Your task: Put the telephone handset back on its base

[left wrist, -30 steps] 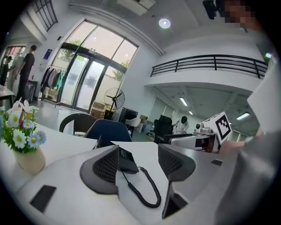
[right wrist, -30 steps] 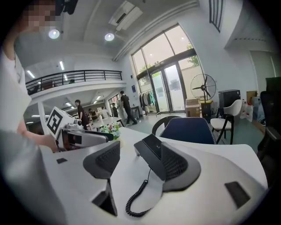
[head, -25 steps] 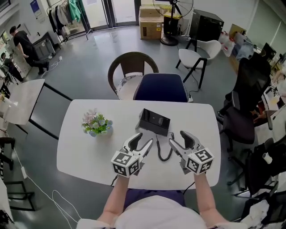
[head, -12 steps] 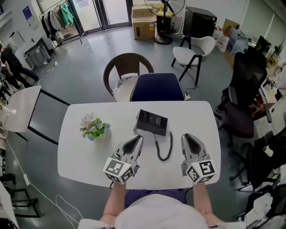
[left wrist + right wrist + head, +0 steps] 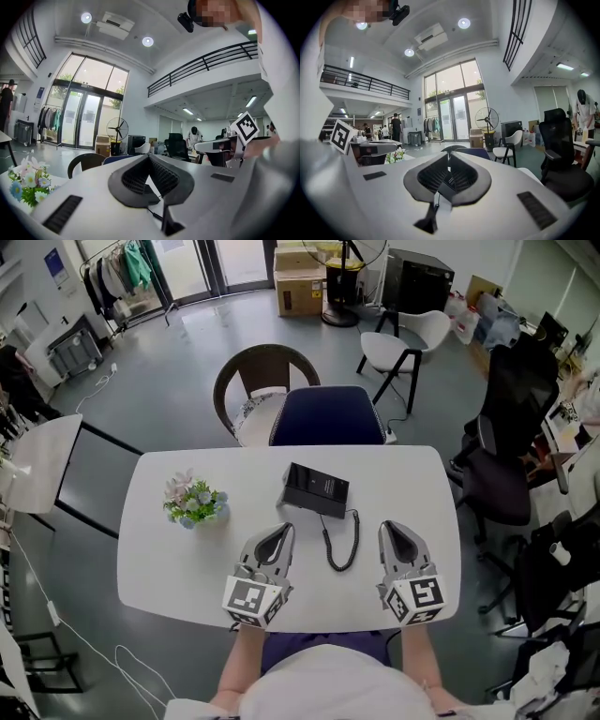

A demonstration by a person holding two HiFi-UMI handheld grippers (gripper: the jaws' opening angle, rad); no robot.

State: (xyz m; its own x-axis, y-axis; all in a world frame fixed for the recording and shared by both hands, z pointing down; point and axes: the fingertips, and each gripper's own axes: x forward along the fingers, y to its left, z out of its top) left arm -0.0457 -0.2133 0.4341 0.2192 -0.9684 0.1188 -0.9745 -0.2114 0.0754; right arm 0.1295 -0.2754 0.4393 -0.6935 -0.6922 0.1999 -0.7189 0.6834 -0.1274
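Note:
A black telephone [image 5: 317,489] lies at the back middle of the white table [image 5: 169,559]; I cannot tell handset from base. Its coiled cord [image 5: 339,545] loops toward me between the grippers. My left gripper [image 5: 282,529] hovers left of the cord and my right gripper [image 5: 387,526] right of it, both short of the phone and touching nothing. Both have just been closing and now stand shut with nothing between the jaws. The left gripper view shows the left gripper [image 5: 149,157] with its tips together; the right gripper view shows the right gripper [image 5: 448,168] the same.
A small pot of flowers [image 5: 192,500] stands on the table's left part. A blue chair [image 5: 328,418] and a brown chair [image 5: 262,371] sit behind the table. A black office chair [image 5: 502,484] is at the right, another white table [image 5: 37,460] at the left.
Both grippers went from open to shut, with nothing in them. They drew back from the cord toward the table's near edge and moved apart.

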